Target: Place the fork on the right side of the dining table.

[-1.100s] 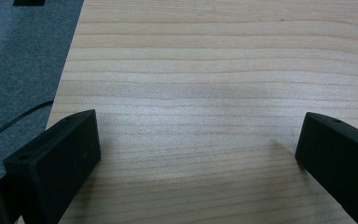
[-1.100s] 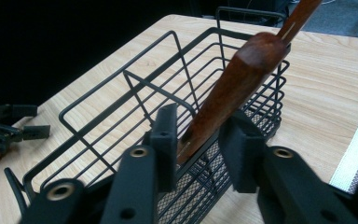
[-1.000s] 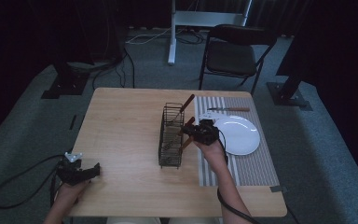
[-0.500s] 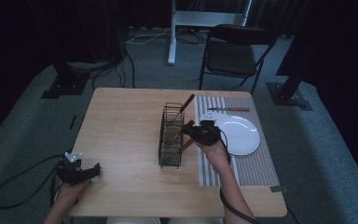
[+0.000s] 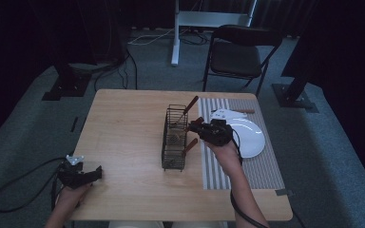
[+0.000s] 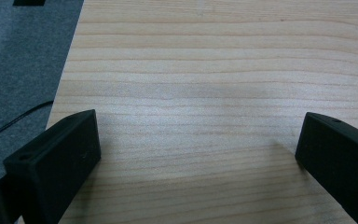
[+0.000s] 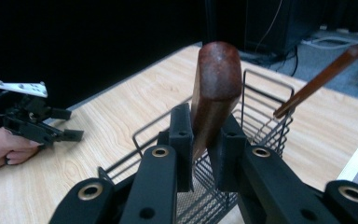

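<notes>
Wooden handle [image 7: 214, 93] sits clamped between the right gripper [image 7: 204, 133] jaws, pads pressed on both flat sides, rounded end sticking up past the jaw tips. What's at its lower end I can't tell. In the high view the right gripper [image 5: 208, 131] hovers at the wire basket [image 5: 173, 142], at its 3 o'clock edge, near table centre.

A second wooden handle [image 5: 191, 102] leans out of the basket's far end toward 1 o'clock; a third [image 5: 190, 144] pokes out on the gripper side.

White plate [image 5: 252, 137] lies on the striped mat [image 5: 261, 166], 3 o'clock of the basket, just beyond the right hand.

Left gripper [image 5: 81, 175] rests at the table's [image 5: 123, 123] 7 o'clock corner, jaws spread wide, nothing between them, bare wood under them.
</notes>
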Action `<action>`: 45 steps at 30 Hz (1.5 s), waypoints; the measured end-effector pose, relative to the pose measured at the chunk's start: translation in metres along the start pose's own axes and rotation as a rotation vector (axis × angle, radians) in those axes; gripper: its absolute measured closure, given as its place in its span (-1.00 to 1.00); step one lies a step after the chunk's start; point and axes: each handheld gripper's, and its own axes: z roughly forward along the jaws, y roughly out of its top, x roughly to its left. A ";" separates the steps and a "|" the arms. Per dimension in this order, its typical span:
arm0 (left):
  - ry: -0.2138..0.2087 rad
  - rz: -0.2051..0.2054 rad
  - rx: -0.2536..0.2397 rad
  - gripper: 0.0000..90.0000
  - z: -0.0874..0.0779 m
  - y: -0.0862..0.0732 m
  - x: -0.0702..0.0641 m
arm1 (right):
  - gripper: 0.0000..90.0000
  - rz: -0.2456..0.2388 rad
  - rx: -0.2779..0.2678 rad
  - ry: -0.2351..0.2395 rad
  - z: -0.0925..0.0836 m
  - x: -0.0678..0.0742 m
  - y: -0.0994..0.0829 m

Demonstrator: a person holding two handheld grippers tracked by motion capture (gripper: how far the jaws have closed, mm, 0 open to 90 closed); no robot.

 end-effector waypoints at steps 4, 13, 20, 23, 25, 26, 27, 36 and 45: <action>0.000 0.000 0.001 -1.00 0.000 0.000 0.000 | 0.80 -0.017 -0.008 -0.001 -0.010 0.004 0.008; 0.000 0.000 0.001 -1.00 0.000 0.000 0.000 | 0.80 -0.034 -0.072 -0.006 -0.036 0.011 0.027; -0.001 0.000 0.002 -0.99 0.000 0.000 0.000 | 0.80 -0.051 -0.135 -0.024 -0.064 0.015 0.041; -0.001 -0.002 0.000 -0.99 0.000 0.000 0.000 | 0.80 -0.053 -0.149 -0.036 -0.072 0.015 0.043; -0.001 -0.001 0.001 -0.99 0.000 0.000 0.000 | 0.80 -0.051 -0.176 -0.061 -0.087 0.014 0.045; -0.001 0.000 0.001 -0.99 0.000 0.000 0.000 | 0.80 -0.052 -0.181 -0.067 -0.090 0.013 0.045; -0.001 -0.001 0.001 -0.99 0.000 0.000 0.000 | 0.80 -0.052 -0.184 -0.079 -0.094 0.013 0.044; 0.000 0.000 0.001 -0.99 0.000 0.000 0.000 | 0.80 -0.005 -0.174 -0.186 -0.129 -0.007 0.015; 0.000 0.000 0.001 -0.99 0.000 0.000 0.000 | 0.80 0.107 -0.110 -0.277 -0.132 -0.026 -0.045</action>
